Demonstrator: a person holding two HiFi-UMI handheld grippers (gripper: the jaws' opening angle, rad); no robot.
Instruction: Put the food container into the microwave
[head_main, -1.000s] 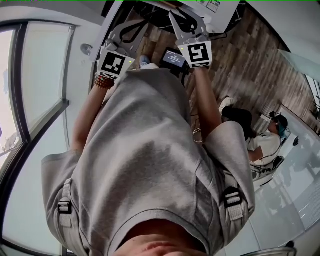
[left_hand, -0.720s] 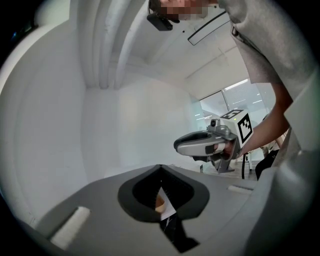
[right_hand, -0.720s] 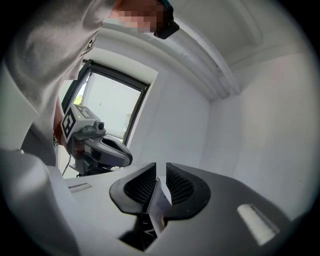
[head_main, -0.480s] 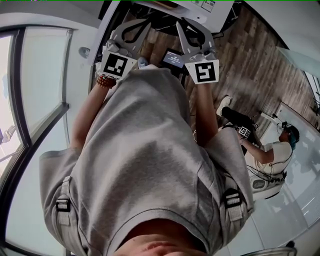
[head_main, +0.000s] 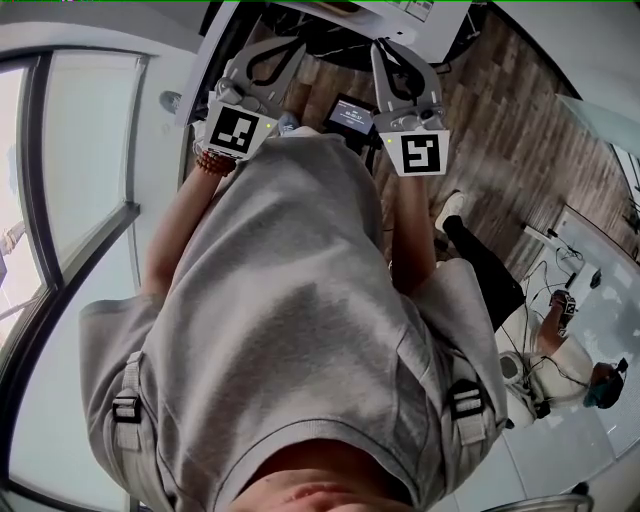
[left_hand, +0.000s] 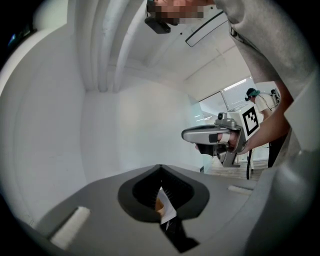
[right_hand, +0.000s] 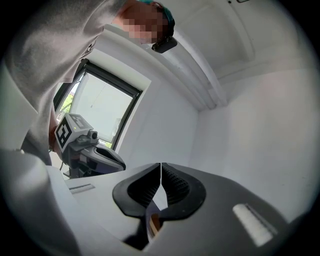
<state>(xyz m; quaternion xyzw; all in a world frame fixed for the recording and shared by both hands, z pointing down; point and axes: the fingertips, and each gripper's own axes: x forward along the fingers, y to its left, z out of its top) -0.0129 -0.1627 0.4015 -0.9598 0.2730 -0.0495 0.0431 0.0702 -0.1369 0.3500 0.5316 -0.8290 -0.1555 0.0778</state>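
Observation:
No food container and no microwave show in any view. In the head view both grippers are held up in front of a grey-shirted torso (head_main: 300, 330). My left gripper (head_main: 288, 48), with its marker cube, is at the upper left, and my right gripper (head_main: 388, 50) is just to its right. In the left gripper view the jaws of the left gripper (left_hand: 160, 166) meet at the tips with nothing between them, aimed at a white wall. The right gripper (right_hand: 161, 164) is likewise shut and empty. Each gripper view shows the other gripper from the side: the right gripper (left_hand: 220, 137) and the left gripper (right_hand: 82, 147).
A large window (head_main: 70, 170) runs down the left, and a wood-plank floor (head_main: 520, 130) lies at the upper right. A small dark device with a lit screen (head_main: 348, 112) sits between the grippers. Another person (head_main: 560, 350) is at the lower right. A white wall (left_hand: 125, 125) stands ahead.
My right gripper has shifted to the right and a little down in the head view. The left gripper has barely moved. The person at the right has moved lower in the view.

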